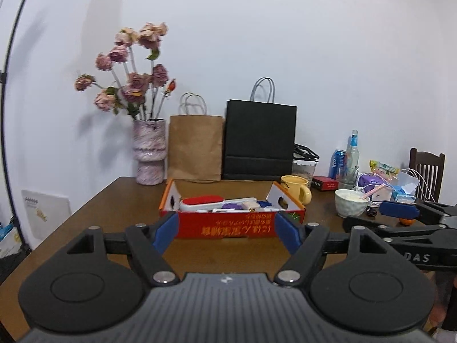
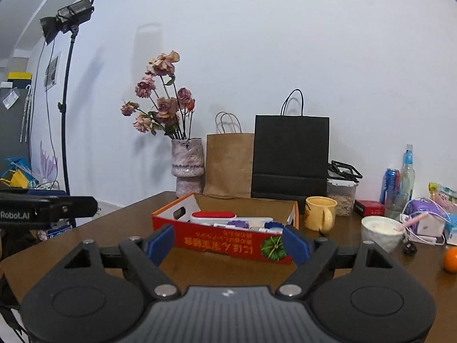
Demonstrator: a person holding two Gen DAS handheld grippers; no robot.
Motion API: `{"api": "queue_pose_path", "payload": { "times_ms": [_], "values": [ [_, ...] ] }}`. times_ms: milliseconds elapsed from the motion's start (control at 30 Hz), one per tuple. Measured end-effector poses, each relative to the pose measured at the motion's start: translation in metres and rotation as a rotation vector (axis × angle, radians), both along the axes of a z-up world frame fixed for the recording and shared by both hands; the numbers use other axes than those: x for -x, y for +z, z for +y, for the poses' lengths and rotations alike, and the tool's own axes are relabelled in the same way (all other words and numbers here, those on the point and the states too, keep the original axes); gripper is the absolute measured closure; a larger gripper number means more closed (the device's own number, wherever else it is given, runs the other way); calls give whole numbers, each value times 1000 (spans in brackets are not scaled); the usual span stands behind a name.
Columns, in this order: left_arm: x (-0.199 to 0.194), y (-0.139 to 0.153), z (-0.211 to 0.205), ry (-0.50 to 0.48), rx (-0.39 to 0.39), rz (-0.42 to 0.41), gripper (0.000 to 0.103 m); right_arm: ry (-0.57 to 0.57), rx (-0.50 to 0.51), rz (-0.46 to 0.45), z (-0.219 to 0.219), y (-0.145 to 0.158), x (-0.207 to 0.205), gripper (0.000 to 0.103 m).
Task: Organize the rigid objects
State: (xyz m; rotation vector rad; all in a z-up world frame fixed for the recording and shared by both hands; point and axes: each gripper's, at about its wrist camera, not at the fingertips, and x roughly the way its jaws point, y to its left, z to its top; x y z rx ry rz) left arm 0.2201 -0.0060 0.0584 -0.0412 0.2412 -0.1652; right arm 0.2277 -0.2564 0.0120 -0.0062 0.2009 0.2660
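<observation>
Though beyond spread tongs, box

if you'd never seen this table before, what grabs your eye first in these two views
The red cardboard box sits mid-table, open-topped and filled with small items, straight ahead of both open grippers, left and right. Behind it against the wall stand a vase of dried pink roses, a brown paper bag and a black paper bag. To the right lies clutter: a yellow mug, a white bowl and an orange.
</observation>
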Motion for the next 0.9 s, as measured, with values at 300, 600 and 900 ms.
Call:
{"api": "queue_pose_path", "payload": {
  "times_ms": [300, 600, 900],
  "values": [
    [64, -10, 27, 64, 45, -21, 22, -28, 0, -8, 2, -14, 77, 18],
    [143, -26, 24, 39, 7, -78, 0, -66, -20, -8, -6, -29, 146, 10],
    [183, -52, 16, 113, 17, -52, 0, -148, -63, -8, -5, -58, 207, 7]
  ]
}}
